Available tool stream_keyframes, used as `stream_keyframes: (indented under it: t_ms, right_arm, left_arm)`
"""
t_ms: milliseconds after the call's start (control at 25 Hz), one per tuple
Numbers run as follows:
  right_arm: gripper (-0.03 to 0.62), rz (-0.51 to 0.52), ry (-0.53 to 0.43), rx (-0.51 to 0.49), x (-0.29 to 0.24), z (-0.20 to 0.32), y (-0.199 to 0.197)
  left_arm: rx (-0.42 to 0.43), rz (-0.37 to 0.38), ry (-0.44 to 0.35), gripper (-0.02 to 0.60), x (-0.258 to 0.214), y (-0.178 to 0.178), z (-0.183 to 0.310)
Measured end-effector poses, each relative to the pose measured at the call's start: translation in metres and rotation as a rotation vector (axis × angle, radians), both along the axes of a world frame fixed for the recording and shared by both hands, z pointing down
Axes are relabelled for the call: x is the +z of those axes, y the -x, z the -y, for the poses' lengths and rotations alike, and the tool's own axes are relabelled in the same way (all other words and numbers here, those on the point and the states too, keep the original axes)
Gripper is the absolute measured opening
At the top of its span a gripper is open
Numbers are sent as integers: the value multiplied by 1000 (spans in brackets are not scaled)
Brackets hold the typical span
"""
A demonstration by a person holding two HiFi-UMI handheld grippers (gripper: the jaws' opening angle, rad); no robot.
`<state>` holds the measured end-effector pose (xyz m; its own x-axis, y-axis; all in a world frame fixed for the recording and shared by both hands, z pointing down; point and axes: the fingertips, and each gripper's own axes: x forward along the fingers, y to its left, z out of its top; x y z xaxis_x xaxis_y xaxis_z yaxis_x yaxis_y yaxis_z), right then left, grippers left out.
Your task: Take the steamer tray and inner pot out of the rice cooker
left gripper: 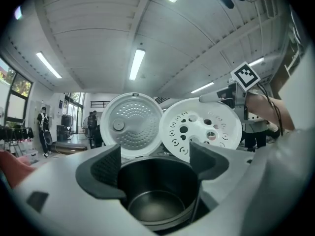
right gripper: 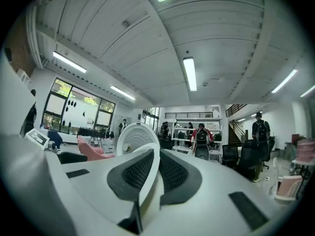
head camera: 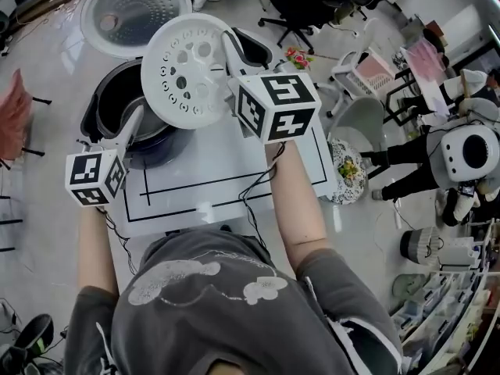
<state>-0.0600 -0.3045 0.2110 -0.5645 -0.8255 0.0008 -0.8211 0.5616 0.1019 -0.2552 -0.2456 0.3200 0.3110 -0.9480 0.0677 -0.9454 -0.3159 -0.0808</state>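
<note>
Head view: The steamer tray (head camera: pixel 186 70) is held clear of the rice cooker (head camera: pixel 109 92), tilted so its perforated face is seen, above the cooker's right side. It is pinched at its right rim by the right gripper (head camera: pixel 232 53). The jaw tips are partly covered by the tray edge and the marker cube. The inner pot (head camera: pixel 148 130) is seated in the cooker, with only a grey arc of rim seen below the tray. The left gripper (head camera: pixel 134 125) is set at the cooker's near rim, and only one jaw is made out. The lid (head camera: pixel 134 6) is swung open behind. The white table (head camera: pixel 234 174) is partly covered by the person's arms.

Left gripper view: The jaws are spread apart. The dark pot is framed between them, its rim close to both pads, but contact cannot be settled. The cooker body is hidden by the gripper's own grey shell. Lid and tray are seen side by side beyond.

Right gripper view: The jaws are closed on the tray, seen only as a thin white edge between the pads. The rest is cut off. The lid is partly seen behind.
</note>
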Motion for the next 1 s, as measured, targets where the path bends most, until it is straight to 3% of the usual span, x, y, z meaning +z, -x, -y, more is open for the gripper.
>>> stream_keyframes:
  t_ms: [280, 560, 800, 1000]
  right_arm:
    - [55, 17, 14, 126, 11, -12, -97]
    - [55, 18, 99, 239, 58, -22, -194]
    - [55, 27, 209, 293, 116, -30, -251]
    - [55, 49, 277, 339, 162, -38, -289]
  left_arm:
    - [95, 8, -13, 428, 3, -78, 5]
    - [211, 17, 7, 428, 21, -170, 11]
    - [276, 16, 55, 428, 50, -234, 10]
    - [308, 28, 120, 428, 79, -266, 3]
